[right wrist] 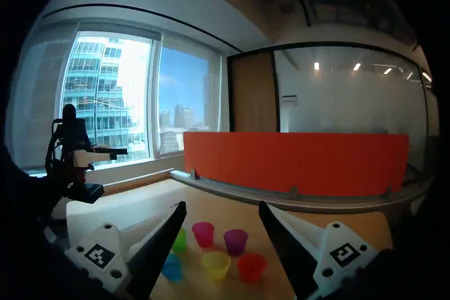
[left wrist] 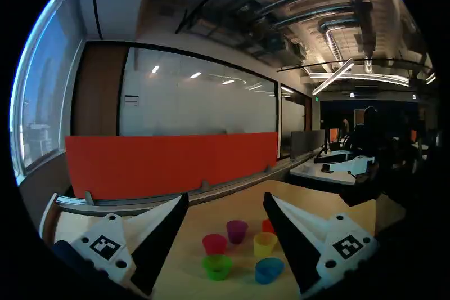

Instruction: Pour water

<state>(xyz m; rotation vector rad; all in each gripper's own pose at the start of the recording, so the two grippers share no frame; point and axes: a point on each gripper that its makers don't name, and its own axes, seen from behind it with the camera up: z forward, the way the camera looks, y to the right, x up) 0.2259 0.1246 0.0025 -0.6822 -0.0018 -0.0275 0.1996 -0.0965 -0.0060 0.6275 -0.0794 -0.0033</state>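
**Left gripper** (left wrist: 225,196): fingers spread wide, nothing between them; held above the table (left wrist: 244,205), looking down on the cups

**Right gripper** (right wrist: 222,204): fingers likewise spread, holding nothing; raised over the same cluster from another side

**Cups, small, plastic: six, one of each colour**
- pink cup (left wrist: 215,242)
- purple cup (left wrist: 237,231)
- red cup (left wrist: 268,225), partly behind the left gripper's finger
- yellow cup (left wrist: 265,243)
- green cup (left wrist: 217,266)
- blue cup (left wrist: 269,269)

All stand upright, close together in a loose group on the pale wood. Contents cannot be told from here.

**Water vessel:** no jug or bottle identified, so the source is presumably one of the cups

**Surroundings:** orange partition (left wrist: 169,162), one, along the far table edge, with a glass wall behind it

**Step in hand (judged):** approach, with no cup yet taken and pouring not begun

**Next move calls for:** picking the source cup, lowering one gripper so its fingers pass either side of that cup alone, and closing gently; the neighbours stand near enough to be knocked
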